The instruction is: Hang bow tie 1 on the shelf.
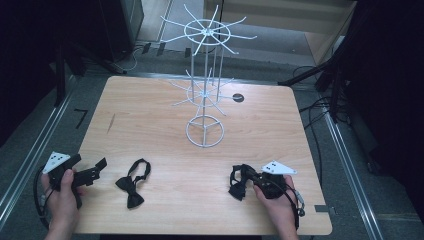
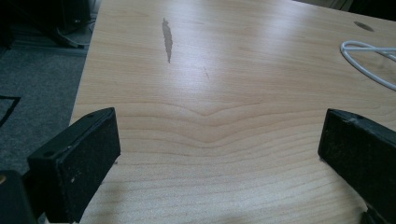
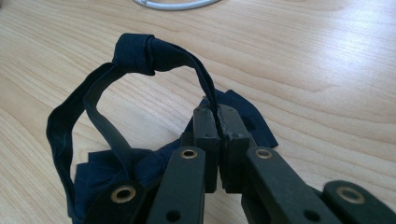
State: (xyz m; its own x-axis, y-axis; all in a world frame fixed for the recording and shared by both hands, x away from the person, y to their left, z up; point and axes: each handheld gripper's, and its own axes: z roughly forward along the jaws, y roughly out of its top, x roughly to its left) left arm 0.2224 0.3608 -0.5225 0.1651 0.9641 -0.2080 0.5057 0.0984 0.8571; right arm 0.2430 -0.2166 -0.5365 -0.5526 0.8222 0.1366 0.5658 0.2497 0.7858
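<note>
Jaws pressed together, the right gripper (image 3: 218,122) pinches the thin strap of a black bow tie (image 1: 239,182) lying near the table's (image 1: 150,100) front right edge, while the left gripper (image 1: 98,167) rests at the front left with its jaws wide apart over bare wood, a second bow tie (image 1: 132,183) just beside it. To do this step well, the pinch probably ought to stay on the strap so its loop hangs open when lifted toward an arm of the white wire rack (image 1: 205,90) at mid-table. Both hands (image 1: 61,192) lie low at the near edge, grippers angled inward and forward.
</note>
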